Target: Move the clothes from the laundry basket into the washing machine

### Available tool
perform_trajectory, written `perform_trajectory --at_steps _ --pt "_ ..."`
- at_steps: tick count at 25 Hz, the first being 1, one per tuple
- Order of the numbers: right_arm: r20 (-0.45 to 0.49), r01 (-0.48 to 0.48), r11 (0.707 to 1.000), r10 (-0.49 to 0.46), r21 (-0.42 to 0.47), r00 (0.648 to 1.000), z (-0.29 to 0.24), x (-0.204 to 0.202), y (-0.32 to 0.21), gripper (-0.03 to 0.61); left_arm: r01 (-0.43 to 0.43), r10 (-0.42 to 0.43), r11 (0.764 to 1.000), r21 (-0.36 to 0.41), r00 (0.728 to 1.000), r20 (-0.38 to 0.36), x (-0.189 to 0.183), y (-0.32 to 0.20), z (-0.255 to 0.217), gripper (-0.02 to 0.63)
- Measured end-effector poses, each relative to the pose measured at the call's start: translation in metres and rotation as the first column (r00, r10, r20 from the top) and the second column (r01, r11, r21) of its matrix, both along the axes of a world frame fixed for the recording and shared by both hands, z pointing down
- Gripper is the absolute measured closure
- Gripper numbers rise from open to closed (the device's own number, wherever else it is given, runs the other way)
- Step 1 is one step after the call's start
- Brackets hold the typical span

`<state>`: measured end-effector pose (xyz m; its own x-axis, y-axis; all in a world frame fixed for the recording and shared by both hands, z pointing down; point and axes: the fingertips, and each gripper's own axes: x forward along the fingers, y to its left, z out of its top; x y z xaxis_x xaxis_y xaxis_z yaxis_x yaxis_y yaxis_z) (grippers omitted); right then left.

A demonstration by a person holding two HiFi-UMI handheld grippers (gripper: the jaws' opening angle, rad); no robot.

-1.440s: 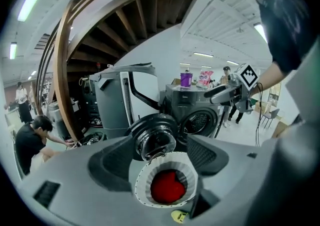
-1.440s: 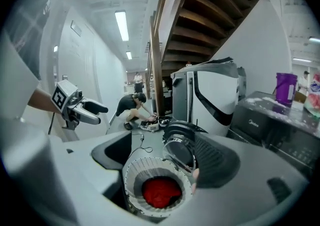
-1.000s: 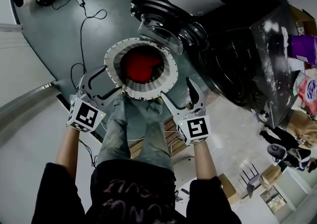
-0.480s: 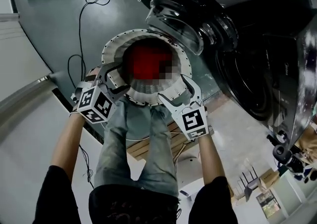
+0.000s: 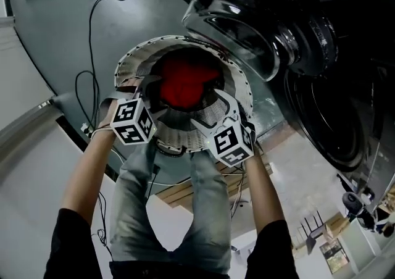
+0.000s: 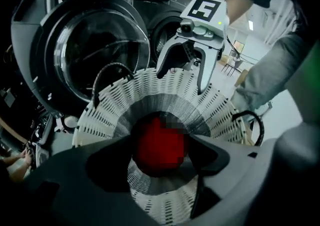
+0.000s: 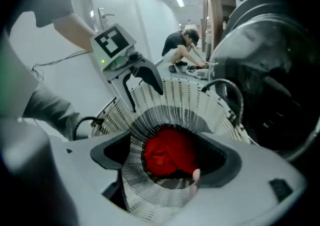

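Nearer than in the earlier frame, the red garment [image 5: 185,83] lies at the bottom of the laundry basket [image 5: 133,63], straight below our left tool [image 5: 148,94] and right tool [image 5: 207,108], which we have sunk to its rim. Both hold their jaws apart and empty, equally near. The basket walls narrow the way down, and the washing machine door [image 5: 234,21] stands just beyond.

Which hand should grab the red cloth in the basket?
Probably the right gripper: its open jaws frame the red cloth and it looks nearer. The left gripper, also open over the basket, is a close second.
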<state>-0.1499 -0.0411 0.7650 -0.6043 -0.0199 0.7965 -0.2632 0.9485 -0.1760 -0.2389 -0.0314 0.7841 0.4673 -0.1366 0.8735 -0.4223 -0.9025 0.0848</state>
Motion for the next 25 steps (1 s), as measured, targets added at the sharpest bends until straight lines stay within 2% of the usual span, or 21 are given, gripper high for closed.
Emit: perform_trajectory --at_steps 6,10,13,18,20,25 --pt "-0.118 0.187 0.982 -0.187 -0.010 0.975 0.080 -0.012 0.014 0.138 -0.139 0.141 0.990 -0.040 0.988 0.066 0.009 0.000 0.070 0.242" --pt "-0.143 0.230 0.973 -0.231 -0.025 0.962 0.121 -0.012 0.020 0.132 -0.192 0.198 0.979 -0.073 0.976 0.090 0.018 0.000 0.109 0.236" --pt "-0.162 0.260 0.965 -0.261 -0.030 0.952 0.148 -0.012 0.019 0.130 -0.216 0.222 0.973 -0.081 0.972 0.082 0.027 -0.005 0.131 0.229" --pt "-0.198 0.339 0.940 -0.338 -0.026 0.920 0.192 -0.014 0.022 0.120 -0.325 0.345 0.933 -0.154 0.931 0.122 0.023 0.014 0.182 0.200" --pt "-0.220 0.378 0.925 -0.376 -0.031 0.900 0.214 -0.012 0.025 0.109 -0.338 0.363 0.924 -0.178 0.921 0.141 0.019 0.017 0.203 0.183" --pt "-0.256 0.415 0.910 -0.406 -0.019 0.877 0.262 -0.004 0.024 0.091 -0.321 0.353 0.927 -0.192 0.922 0.161 0.020 0.013 0.243 0.124"
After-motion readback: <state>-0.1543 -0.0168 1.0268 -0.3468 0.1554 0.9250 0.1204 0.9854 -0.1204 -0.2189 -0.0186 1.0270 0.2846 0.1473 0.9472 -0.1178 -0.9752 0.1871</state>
